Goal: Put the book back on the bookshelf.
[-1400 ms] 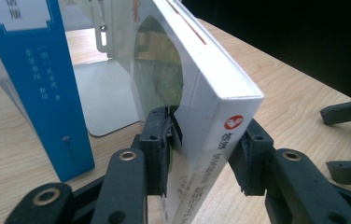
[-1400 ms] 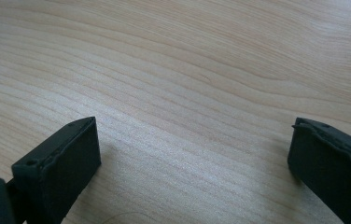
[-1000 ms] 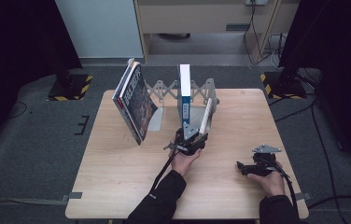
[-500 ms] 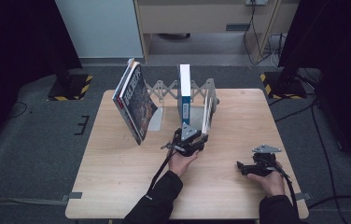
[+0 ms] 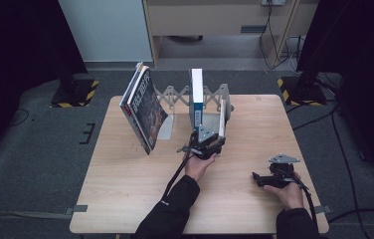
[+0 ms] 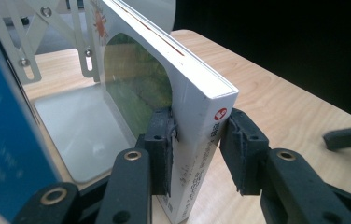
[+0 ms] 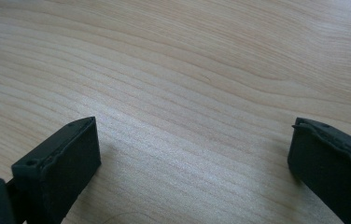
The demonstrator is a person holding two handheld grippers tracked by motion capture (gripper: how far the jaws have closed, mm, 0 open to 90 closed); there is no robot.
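A white book (image 5: 221,117) stands upright at the right end of a metal accordion book rack (image 5: 173,94). My left gripper (image 5: 209,143) is shut on the bottom of its spine (image 6: 201,121); in the left gripper view one black pad (image 6: 160,140) presses the cover and the other sits against the spine's far side. A blue and white book (image 5: 196,97) stands in the rack's middle, close at the left (image 6: 5,140) in the left gripper view. My right gripper (image 5: 257,178) rests on the table at the right, open, with bare wood between its jaws (image 7: 192,154).
A dark-covered book (image 5: 143,107) leans at the rack's left end, tilted toward the table's left. The rack's grey base plate (image 6: 85,130) lies between the blue and the white book. The wooden table (image 5: 125,194) has free room in front. Dark floor surrounds it.
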